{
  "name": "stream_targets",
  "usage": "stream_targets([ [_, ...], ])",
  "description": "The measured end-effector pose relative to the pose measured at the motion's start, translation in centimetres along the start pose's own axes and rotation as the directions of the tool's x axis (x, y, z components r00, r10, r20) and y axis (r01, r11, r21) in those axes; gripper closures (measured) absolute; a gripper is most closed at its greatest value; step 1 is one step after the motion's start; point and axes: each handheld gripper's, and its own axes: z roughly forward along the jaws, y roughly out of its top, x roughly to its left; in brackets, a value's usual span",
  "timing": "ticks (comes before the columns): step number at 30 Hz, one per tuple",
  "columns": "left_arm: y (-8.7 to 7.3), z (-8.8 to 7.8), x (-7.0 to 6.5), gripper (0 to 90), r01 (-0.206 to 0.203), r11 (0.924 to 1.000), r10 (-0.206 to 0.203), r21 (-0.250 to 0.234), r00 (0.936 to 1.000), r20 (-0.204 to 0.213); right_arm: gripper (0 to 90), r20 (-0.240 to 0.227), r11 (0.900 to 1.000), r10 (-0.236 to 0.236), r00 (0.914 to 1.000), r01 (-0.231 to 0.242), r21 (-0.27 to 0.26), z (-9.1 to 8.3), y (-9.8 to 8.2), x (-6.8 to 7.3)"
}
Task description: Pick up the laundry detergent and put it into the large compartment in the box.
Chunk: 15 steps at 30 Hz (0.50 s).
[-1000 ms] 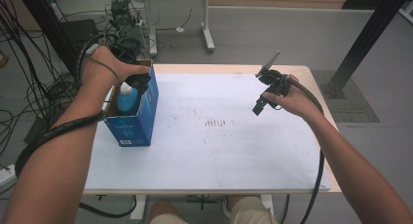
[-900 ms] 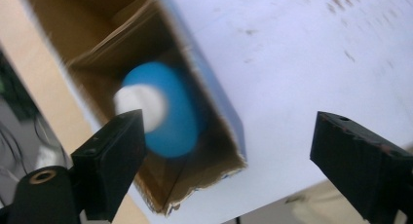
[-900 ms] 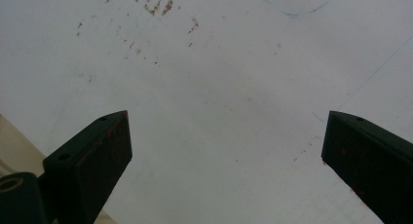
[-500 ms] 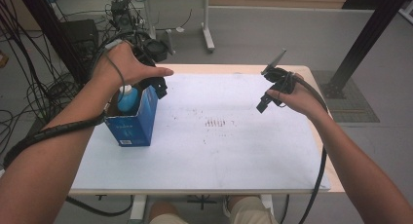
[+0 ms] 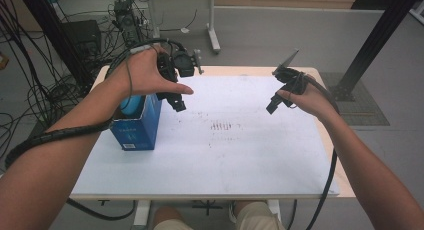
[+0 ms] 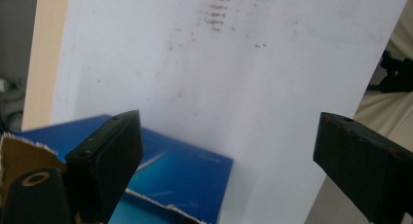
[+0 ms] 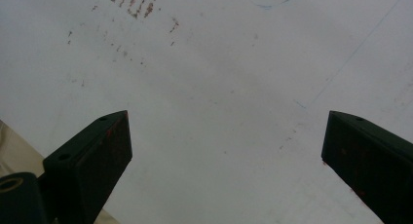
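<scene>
We see a matte white table [image 5: 210,160] w/ wood edging and faint reddish-brown scuff marks [image 5: 222,126] near centre, plus a blue cardboard box [image 5: 137,126], torn-rimmed and open-topped, standing at its left side w/ a light-blue rounded item [image 5: 131,104] inside. The left gripper [image 5: 172,85], jaws spread wide and empty, hovers just above the box's right edge, hand arched over it. The right gripper [image 5: 281,87], likewise spread w/ nothing betw. its blocky black jaws, is held above the table's right part, wrist cocked.

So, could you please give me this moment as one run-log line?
left gripper: open, above blue box | right gripper: open, empty, over white sheet | box: upright, open-topped, sheet's left side
</scene>
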Motion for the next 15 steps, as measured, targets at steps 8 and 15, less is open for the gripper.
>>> stream_targets([
  [8, 0.8, 0.3, -0.7, 10.5, -0.103, 0.9946, 0.103, -0.009, 0.9946, 0.011, 4.3, 0.000, 1.000, 0.008, 1.0000, -0.008, -0.002, 0.0, -0.1, -0.2],
  [15, 1.3, 0.6, -1.1, 9.3, -0.139, 0.9903, 0.139, -0.003, 0.9903, 0.000, 4.3, 0.001, 1.000, 0.012, 0.9999, -0.012, -0.002, 0.1, -0.1, -0.2],
])
